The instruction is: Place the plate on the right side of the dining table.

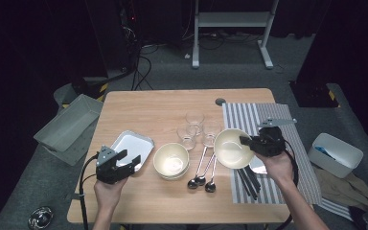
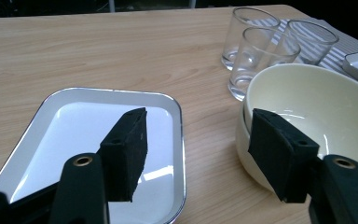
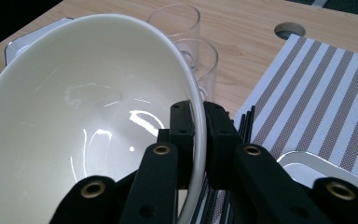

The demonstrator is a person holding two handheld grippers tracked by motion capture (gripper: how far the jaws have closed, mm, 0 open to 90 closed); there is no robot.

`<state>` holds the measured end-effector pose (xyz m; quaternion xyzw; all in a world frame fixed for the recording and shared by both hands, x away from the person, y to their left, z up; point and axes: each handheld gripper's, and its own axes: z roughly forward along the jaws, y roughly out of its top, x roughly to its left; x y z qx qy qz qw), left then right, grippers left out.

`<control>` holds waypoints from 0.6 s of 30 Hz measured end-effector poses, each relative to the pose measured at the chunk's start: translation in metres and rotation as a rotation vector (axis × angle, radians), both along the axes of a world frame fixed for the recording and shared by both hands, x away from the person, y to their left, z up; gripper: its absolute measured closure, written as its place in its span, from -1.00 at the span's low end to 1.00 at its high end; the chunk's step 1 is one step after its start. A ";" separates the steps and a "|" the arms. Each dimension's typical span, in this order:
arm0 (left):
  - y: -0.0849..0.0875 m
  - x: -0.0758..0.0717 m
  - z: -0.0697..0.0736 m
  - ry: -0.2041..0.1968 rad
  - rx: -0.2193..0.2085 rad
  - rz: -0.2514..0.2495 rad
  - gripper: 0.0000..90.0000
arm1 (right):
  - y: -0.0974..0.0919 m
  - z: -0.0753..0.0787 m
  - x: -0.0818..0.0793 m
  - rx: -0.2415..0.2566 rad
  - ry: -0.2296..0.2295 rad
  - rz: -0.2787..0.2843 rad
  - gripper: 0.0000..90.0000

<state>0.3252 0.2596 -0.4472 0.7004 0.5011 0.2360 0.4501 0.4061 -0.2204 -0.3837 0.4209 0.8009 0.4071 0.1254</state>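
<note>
The right gripper (image 3: 196, 140) is clamping the rim of a cream bowl (image 3: 88, 107), holding it tilted above the table (image 1: 163, 108); just beyond its jaws, glasses (image 3: 186, 32) are standing beside a striped mat (image 3: 317, 88). The left gripper (image 2: 196, 149) is hanging wide and empty, with a white tray (image 2: 65, 135) under its left jaw and stacked bowls (image 2: 317, 102) by its right jaw.

Glossy cream bowl (image 3: 88, 121); wood-grain table (image 1: 172, 103); 3 clear glasses (image 2: 265, 51).
</note>
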 end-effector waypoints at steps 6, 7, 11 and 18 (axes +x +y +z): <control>0.006 -0.004 -0.004 -0.003 0.006 0.024 -0.16 | -0.004 0.000 -0.001 0.000 0.001 -0.007 0.86; 0.007 -0.005 -0.005 -0.004 0.010 0.027 -0.16 | -0.004 -0.001 -0.001 0.002 0.000 -0.007 0.86; 0.010 -0.007 -0.010 0.001 0.022 0.045 -0.16 | -0.006 -0.002 -0.001 0.003 0.000 -0.011 0.86; 0.018 -0.009 -0.019 0.021 0.018 0.081 -0.16 | -0.011 -0.003 -0.002 0.011 0.000 -0.024 0.86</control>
